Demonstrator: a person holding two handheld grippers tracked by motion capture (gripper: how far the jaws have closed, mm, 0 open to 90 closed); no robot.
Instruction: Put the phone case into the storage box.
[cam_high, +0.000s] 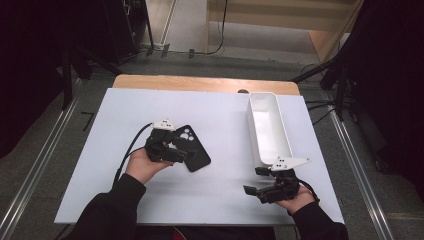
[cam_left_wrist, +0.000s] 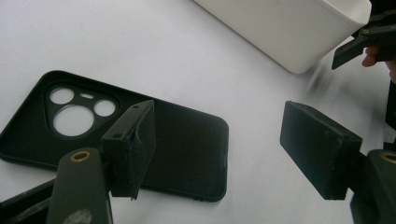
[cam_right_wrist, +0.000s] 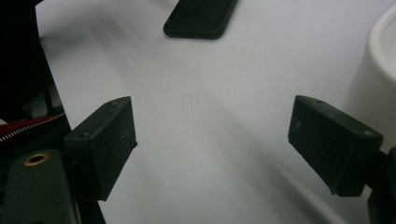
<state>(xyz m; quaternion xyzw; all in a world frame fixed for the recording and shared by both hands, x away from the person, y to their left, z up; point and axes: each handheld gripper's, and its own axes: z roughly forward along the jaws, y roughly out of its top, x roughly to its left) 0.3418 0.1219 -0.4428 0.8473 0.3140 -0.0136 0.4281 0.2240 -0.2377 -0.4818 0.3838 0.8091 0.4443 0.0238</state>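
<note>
A black phone case (cam_high: 195, 150) lies inside-up on the white table top (cam_high: 150, 105), left of centre, its camera cut-outs toward the far end. My left gripper (cam_high: 178, 149) hovers at the case's left side, open. In the left gripper view one jaw hangs over the phone case (cam_left_wrist: 187, 144) and the other over bare table, with the left gripper (cam_left_wrist: 224, 142) holding nothing. My right gripper (cam_high: 255, 181) sits open near the front right, pointing left. In the right gripper view the right gripper (cam_right_wrist: 212, 144) frames bare table, with the phone case (cam_right_wrist: 201, 18) farther off.
A long white bin (cam_high: 267, 125) stands at the right, running front to back, empty inside. Its near end is just beyond my right gripper, and the white bin's wall (cam_right_wrist: 378, 70) is close beside one jaw. Wooden table edge (cam_high: 200, 82) shows at the back.
</note>
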